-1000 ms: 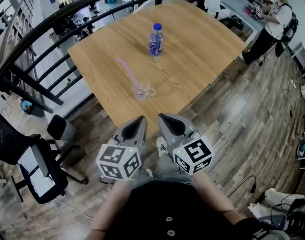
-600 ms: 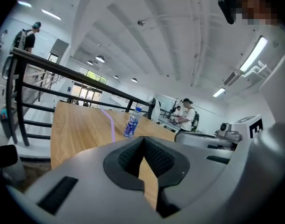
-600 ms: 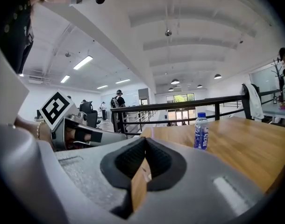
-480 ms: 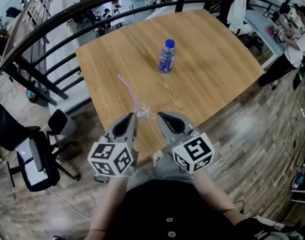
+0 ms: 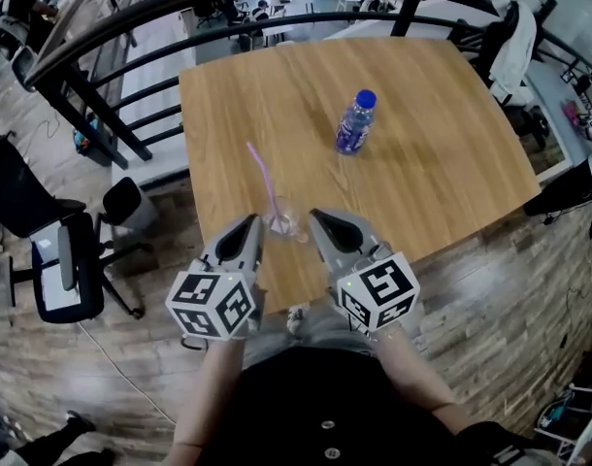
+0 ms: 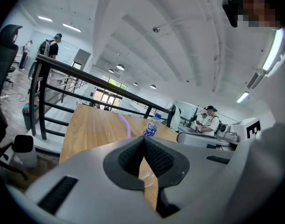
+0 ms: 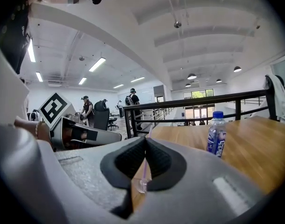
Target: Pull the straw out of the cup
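Observation:
A clear cup (image 5: 282, 224) stands near the front edge of the wooden table (image 5: 442, 183), with a pink straw (image 5: 261, 171) leaning out of it up and to the left. My left gripper (image 5: 253, 221) is shut, its tip just left of the cup. My right gripper (image 5: 316, 216) is shut too, its tip just right of the cup. Neither touches cup or straw. In the right gripper view, the straw (image 7: 143, 169) and cup (image 7: 141, 185) show in the gap below the shut right gripper (image 7: 146, 139). In the left gripper view, the straw (image 6: 126, 125) rises behind the shut left gripper (image 6: 143, 139).
A blue-capped water bottle (image 5: 354, 122) stands further back on the table, right of the cup. A black railing (image 5: 112, 37) runs behind and left of the table. A black office chair (image 5: 53, 260) sits on the floor at the left. People stand far off.
Both grippers have come forward from short of the table to its front edge and now flank the cup. The table has swung round in the head view. Both stay shut.

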`<control>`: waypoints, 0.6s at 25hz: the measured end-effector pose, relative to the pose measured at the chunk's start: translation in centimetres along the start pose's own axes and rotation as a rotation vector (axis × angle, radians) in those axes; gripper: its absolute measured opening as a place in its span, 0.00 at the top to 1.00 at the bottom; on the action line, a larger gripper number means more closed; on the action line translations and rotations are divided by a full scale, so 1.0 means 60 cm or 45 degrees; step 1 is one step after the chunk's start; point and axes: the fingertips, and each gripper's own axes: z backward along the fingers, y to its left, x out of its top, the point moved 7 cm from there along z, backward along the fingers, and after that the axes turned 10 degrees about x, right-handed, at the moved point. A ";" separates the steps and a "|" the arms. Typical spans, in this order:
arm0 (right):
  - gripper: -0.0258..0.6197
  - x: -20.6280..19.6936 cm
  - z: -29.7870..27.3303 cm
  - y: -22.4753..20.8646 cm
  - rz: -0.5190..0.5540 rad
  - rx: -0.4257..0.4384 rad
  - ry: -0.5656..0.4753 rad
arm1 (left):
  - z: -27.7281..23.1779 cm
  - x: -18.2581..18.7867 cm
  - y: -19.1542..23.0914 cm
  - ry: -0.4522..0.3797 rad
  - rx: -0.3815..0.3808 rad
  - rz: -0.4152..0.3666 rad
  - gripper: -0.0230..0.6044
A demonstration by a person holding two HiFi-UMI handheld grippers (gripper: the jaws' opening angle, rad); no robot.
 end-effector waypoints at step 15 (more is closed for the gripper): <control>0.96 -0.016 -0.028 -0.001 -0.022 0.097 0.011 | 0.014 -0.022 0.023 -0.006 0.122 0.072 0.94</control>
